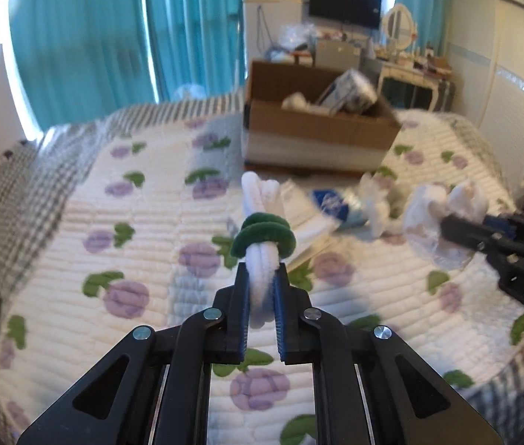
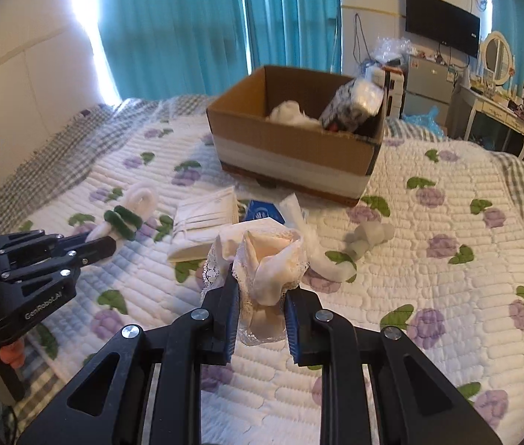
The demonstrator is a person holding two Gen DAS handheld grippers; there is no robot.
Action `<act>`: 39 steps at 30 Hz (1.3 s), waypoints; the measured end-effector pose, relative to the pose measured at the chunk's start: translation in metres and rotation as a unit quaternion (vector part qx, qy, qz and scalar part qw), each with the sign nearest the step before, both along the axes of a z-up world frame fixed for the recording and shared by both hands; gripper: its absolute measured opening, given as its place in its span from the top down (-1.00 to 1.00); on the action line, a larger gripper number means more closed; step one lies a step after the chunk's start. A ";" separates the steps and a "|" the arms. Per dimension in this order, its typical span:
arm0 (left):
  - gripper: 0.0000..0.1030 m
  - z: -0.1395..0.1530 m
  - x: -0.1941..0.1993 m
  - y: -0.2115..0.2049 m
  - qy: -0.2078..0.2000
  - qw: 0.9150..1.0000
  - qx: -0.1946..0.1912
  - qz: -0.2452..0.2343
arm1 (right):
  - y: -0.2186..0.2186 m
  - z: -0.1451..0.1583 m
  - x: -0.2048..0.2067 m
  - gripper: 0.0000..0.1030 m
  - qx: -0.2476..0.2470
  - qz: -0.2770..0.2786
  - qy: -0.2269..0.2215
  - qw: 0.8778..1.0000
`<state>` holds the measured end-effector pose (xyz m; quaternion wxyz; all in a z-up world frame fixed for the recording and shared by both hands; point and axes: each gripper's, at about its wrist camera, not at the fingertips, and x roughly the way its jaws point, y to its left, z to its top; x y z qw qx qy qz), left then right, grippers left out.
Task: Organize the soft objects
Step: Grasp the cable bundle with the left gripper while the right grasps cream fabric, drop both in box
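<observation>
My left gripper [image 1: 262, 278] is shut on a white fuzzy rope bundle [image 1: 260, 222] wrapped with a green band, held above the quilt; it also shows in the right wrist view [image 2: 128, 211], with the left gripper [image 2: 108, 246] at the left. My right gripper [image 2: 260, 285] is shut on a cream lace-trimmed cloth [image 2: 273, 263], lifted above the bed; in the left wrist view the cloth [image 1: 432, 218] and right gripper [image 1: 447, 228] are at the right. A cardboard box [image 2: 291, 159] with a white soft item and a wrapped pack stands farther back on the bed.
On the flowered quilt [image 2: 447, 296] lie a stack of face masks [image 2: 206, 215], a blue packet [image 2: 262, 213], a white strip [image 2: 317, 252] and a small grey-white soft piece [image 2: 369, 239]. Teal curtains, a TV and a cluttered dresser stand beyond the bed.
</observation>
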<state>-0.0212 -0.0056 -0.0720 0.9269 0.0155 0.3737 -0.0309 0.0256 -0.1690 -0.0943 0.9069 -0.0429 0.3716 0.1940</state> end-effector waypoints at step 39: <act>0.78 0.055 0.243 -0.057 -0.041 0.998 0.021 -0.033 | 0.015 0.101 0.242 0.60 -0.011 0.010 -0.107 0.994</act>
